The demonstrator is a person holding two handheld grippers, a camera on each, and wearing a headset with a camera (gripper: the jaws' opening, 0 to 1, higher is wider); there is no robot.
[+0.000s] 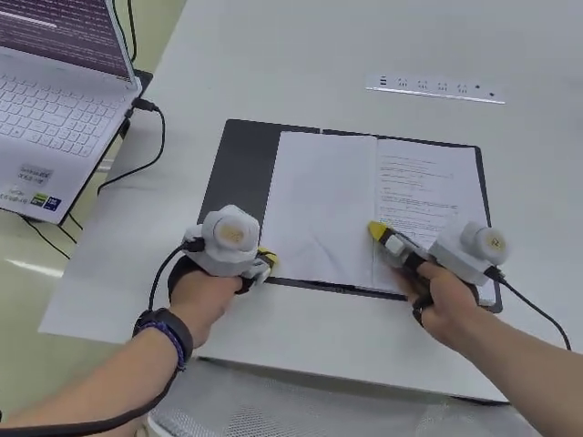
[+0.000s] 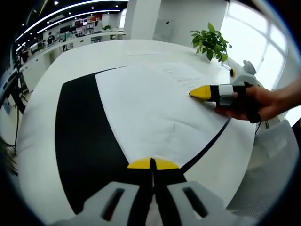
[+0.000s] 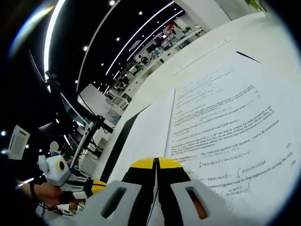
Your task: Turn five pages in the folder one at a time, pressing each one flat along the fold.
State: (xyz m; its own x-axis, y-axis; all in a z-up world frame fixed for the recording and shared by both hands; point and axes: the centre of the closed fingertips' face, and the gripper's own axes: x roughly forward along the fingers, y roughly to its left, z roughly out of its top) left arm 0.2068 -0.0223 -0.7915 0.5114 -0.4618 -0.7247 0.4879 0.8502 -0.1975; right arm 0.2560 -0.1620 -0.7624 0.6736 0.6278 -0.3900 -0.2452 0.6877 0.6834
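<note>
Right gripper [image 1: 378, 232]: yellow-tipped jaws clenched together, nothing between them. Its tip lay on the printed white right-hand page [image 1: 424, 187], low down and just right of the fold. Whether it pressed or only touched, cannot tell. The person's right hand [image 1: 446, 305] held it from the near right corner of the folder.

Left gripper [image 1: 264, 262]: jaws also closed tight on nothing, yellow tips meeting. They sat at the near left corner of the blank white left-hand page [image 1: 319, 209], over the bottom edge of the black flat folder [image 1: 239, 168]. Left hand [image 1: 205, 296] gripped it, with a dark beaded wristband [image 1: 168, 330] on that wrist.

The folder lay open and flat on the white rectangular table [image 1: 301, 73], near the person's edge. Black cover showed as a wide strip left of the blank page. The blank page had slight creases toward its lower middle.

Outward: an open white laptop [image 1: 55, 109] at the far left with a black cable [image 1: 150, 146] running from its side. A white power strip [image 1: 435, 88] lay beyond the folder. A green leafy potted plant [image 2: 210, 42] stood past the table's far end in the left gripper view.
</note>
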